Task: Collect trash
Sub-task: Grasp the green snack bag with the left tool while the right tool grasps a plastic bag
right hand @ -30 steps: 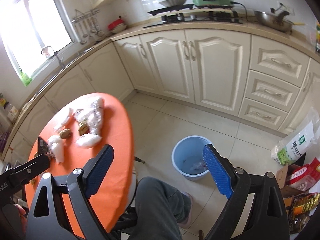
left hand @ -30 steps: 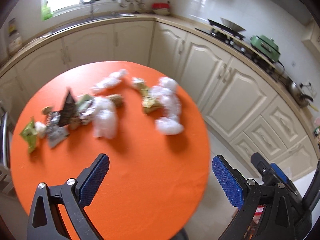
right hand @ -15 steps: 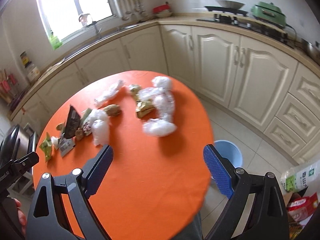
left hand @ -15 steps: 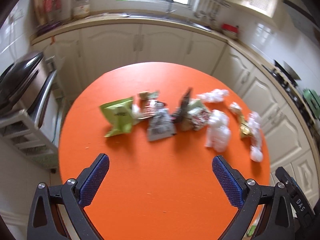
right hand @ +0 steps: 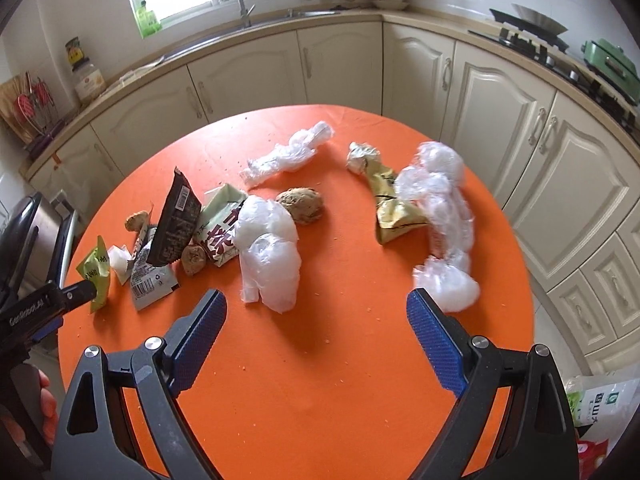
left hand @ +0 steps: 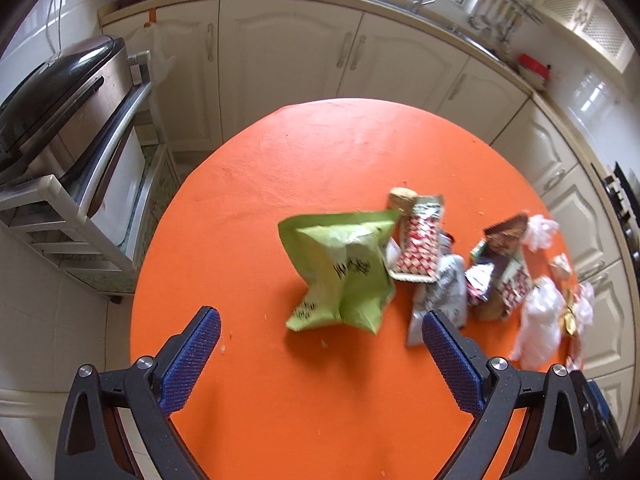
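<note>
Trash lies in a row across the round orange table (left hand: pixel 280 400). A crumpled green snack bag (left hand: pixel 344 272) is just ahead of my open left gripper (left hand: pixel 320 344), which holds nothing. Right of the bag are a red-and-white wrapper (left hand: pixel 420 248), a grey packet (left hand: pixel 440 304) and a brown wrapper (left hand: pixel 504 236). My right gripper (right hand: pixel 316 324) is open and empty, hovering before a white plastic bag (right hand: pixel 270 256). Beyond it lie a brown lump (right hand: pixel 301 205), a gold wrapper (right hand: pixel 390 208), a clear plastic bundle (right hand: pixel 440 208) and a twisted clear bag (right hand: pixel 288 154).
Cream cabinets (right hand: pixel 340 64) ring the table, with a sink and window behind. A steel appliance on a white rack (left hand: pixel 60 120) stands left of the table. A stove (right hand: pixel 532 46) with a green pot is at the right. Bags (right hand: pixel 600 404) sit on the floor at lower right.
Both grippers swung left and moved in toward the table. The left view now centres on the green bag; the right view turned from the floor and blue bin to the trash.
</note>
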`<state>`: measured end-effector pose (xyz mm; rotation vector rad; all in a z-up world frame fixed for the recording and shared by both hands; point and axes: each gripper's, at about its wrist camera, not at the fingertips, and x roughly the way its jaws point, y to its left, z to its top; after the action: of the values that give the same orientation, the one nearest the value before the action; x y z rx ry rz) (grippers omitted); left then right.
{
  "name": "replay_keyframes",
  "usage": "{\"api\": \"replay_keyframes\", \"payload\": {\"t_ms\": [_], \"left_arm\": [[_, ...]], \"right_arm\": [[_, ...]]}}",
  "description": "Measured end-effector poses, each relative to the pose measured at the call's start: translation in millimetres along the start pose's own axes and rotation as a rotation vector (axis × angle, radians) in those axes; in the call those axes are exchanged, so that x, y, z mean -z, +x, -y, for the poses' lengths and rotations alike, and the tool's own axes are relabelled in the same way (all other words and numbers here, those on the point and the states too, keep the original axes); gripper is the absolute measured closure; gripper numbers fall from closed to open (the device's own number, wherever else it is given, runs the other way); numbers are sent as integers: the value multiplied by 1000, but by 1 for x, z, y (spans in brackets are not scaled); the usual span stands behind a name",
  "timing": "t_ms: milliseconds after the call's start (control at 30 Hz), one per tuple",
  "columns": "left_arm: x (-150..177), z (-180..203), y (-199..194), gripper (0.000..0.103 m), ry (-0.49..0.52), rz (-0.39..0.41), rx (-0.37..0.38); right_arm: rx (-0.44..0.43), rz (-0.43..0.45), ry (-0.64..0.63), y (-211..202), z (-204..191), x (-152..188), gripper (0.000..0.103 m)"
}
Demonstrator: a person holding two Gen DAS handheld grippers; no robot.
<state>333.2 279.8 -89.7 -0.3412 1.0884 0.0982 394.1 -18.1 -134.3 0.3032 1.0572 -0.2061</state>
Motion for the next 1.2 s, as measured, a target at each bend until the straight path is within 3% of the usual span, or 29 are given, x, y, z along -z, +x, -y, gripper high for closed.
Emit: {"api": "replay_keyframes", "payload": {"t_ms": [100,200,267,300,433,467,767,800,900,1200], "left_arm": [[-19,-4,22,8,-16,-15,-16],[-30,-4,34,17,-18,-13,-34],[-33,-4,38,31,-10,1,-36],[-34,-3,37,47,-7,14,-49],[-37,-7,36,58,-20,17,-12],[-36,-9,34,73,-24,21,-12],[-11,-21,23,83,-32,15,30],[-10,-22,21,86,-30,15,34],[-5,-21,14,88,-12,26,28],[9,-13,-15,90,22,61,48]], "right_arm": [[0,-32,-10,14,-5,-4,10],[3,-52,-25,24,-9,-10,10],[5,-55,-34,28,-11,-14,10],[7,-58,-35,31,-11,-16,10],[23,-71,-26,38,-10,-22,10],[27,-74,-25,40,-10,-24,10],[18,-135,-114,70,-34,-33,11],[21,-148,-122,74,-36,-31,16],[14,-188,-123,80,-37,-26,61],[-22,-126,-77,54,-18,-25,66]]}}
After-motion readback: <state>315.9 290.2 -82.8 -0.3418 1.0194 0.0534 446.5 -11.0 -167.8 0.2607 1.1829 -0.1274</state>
